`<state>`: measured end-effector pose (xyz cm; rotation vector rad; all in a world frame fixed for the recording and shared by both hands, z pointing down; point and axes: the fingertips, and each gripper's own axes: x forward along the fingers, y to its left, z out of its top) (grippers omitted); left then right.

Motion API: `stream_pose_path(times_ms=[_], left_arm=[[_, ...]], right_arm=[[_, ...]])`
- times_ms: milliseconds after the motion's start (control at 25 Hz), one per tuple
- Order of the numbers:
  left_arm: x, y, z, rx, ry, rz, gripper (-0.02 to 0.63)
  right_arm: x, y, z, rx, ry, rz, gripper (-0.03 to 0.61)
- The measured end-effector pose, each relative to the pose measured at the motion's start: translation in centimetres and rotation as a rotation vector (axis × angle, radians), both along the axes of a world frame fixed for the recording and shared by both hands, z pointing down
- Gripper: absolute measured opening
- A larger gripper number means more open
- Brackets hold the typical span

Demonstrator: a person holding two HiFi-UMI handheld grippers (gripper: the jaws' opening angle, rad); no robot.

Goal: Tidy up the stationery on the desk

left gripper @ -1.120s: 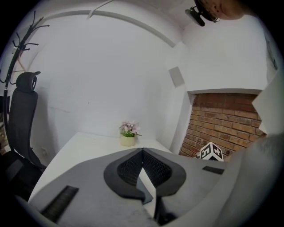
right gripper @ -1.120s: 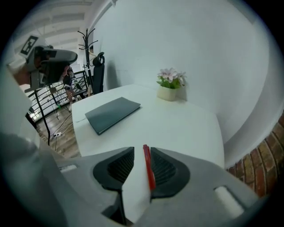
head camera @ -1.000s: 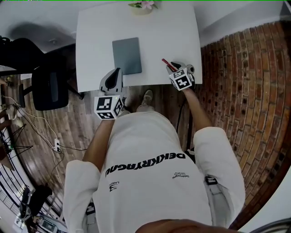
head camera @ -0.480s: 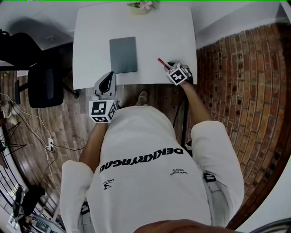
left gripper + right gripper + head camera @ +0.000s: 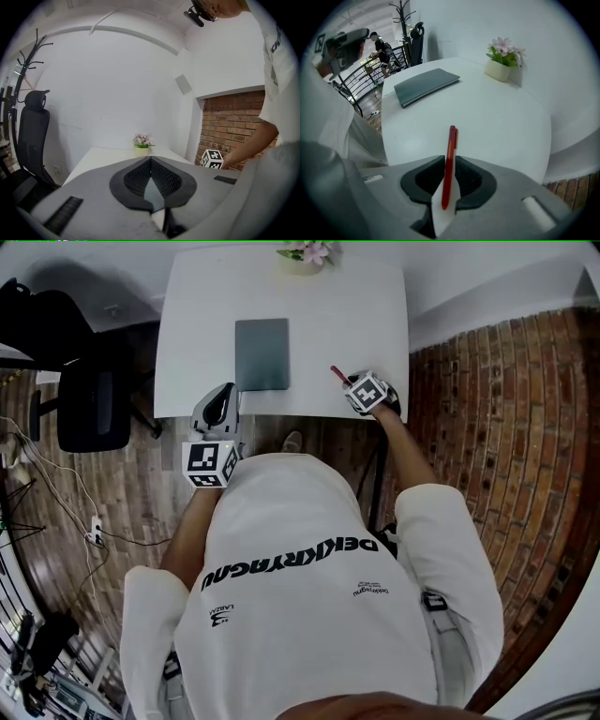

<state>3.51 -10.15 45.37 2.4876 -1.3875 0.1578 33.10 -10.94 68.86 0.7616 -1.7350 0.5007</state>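
A red pen (image 5: 449, 164) stands clamped between the jaws of my right gripper (image 5: 449, 176), its tip sticking out over the white desk (image 5: 487, 117). From the head view the pen (image 5: 337, 373) pokes out of the right gripper (image 5: 349, 382) above the desk's near right edge. A grey notebook (image 5: 262, 353) lies flat in the middle of the desk, also visible as the notebook (image 5: 424, 85) to the pen's far left. My left gripper (image 5: 225, 401) hovers at the desk's near edge, left of the notebook, shut with nothing in it (image 5: 151, 161).
A small flower pot (image 5: 305, 255) sits at the desk's far edge. A black office chair (image 5: 89, 409) stands left of the desk on the wooden floor. A brick wall (image 5: 487, 427) runs along the right side. Cables (image 5: 66, 502) trail on the floor at left.
My right gripper with the pen has edged slightly farther over the desk. The left gripper has stayed near the desk's front edge; the head view has shifted a little.
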Motion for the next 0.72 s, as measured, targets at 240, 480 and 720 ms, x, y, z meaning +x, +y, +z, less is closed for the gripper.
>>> stream_pose_path(times_ms=[240,480,720], left_arm=[[-0.4,0.1,0.3,-0.005,-0.007,-0.003,-0.002],[-0.8,0.3,0.6,-0.012,-0.031,0.0,-0.002],[-1.3,0.4,0.8,-0.01,-0.047,-0.004,-0.002]], right_arm=[[0.4,0.2,0.4,-0.049,0.006,0.04,0.067],[0.2,0.4,0.4,-0.063,0.019,0.038,0.051],[-0.5,-0.5,-0.6,-0.061,-0.084,0.161,0.049]])
